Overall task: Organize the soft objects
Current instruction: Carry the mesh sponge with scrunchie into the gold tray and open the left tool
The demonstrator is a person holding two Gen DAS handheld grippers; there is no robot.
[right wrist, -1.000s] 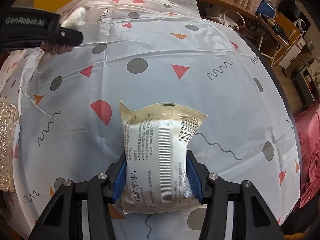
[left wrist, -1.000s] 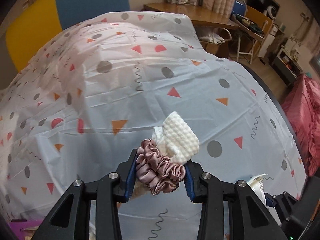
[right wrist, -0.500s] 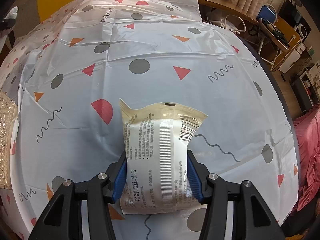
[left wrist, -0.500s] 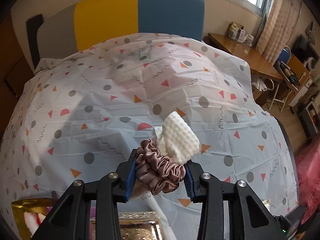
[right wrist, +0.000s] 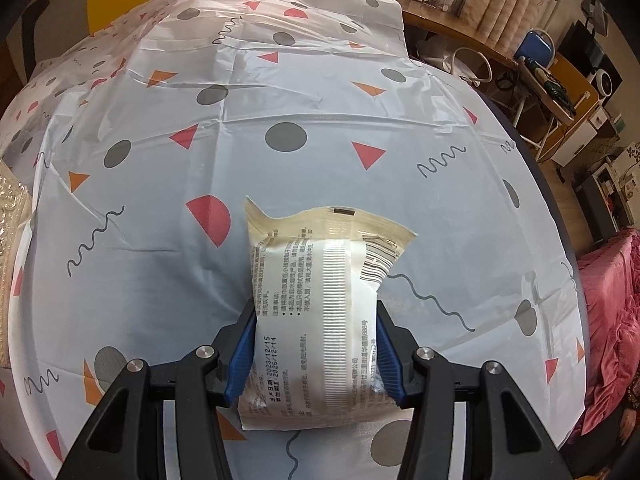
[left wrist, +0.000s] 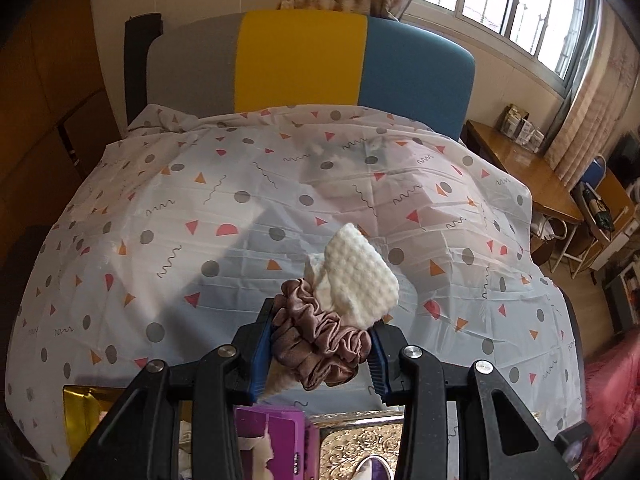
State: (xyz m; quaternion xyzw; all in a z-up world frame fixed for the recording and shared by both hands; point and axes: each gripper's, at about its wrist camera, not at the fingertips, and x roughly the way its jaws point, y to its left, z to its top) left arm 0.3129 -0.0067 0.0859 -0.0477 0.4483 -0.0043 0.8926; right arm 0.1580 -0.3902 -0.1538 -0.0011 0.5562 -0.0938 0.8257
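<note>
A white tablecloth [left wrist: 224,280] printed with grey dots, red and orange triangles and dark squiggles fills most of both views; in the right wrist view [right wrist: 320,160] it spreads from the top edge down to the bottom. In the left wrist view a headboard [left wrist: 304,64] in grey, yellow and blue panels stands across the upper middle, with a barred window [left wrist: 512,0] at the upper right and a wooden desk [left wrist: 520,176] at the right edge. A pink quilt [right wrist: 608,312] shows at the right edge of the right wrist view.

At the bottom of the left wrist view lie a gold embossed box [left wrist: 356,448], a purple box [left wrist: 276,436] just left of it, and a gold foil bag [left wrist: 80,404] at the lower left, all partly hidden by the tool's black arms.

The right gripper [right wrist: 316,356], at bottom centre of its view, is closed about halfway on a cream plastic packet of wet wipes [right wrist: 320,296]; the blue pads press its two sides and the packet's crimped top juts up toward mid-frame, above the cloth.

The left gripper [left wrist: 318,348], at bottom centre of its view, is closed fairly narrow on a mauve satin scrunchie [left wrist: 316,344] bunched between the blue pads. A white waffle-textured cloth [left wrist: 360,280] sticks up and to the right out of the same grip, touching the scrunchie.
</note>
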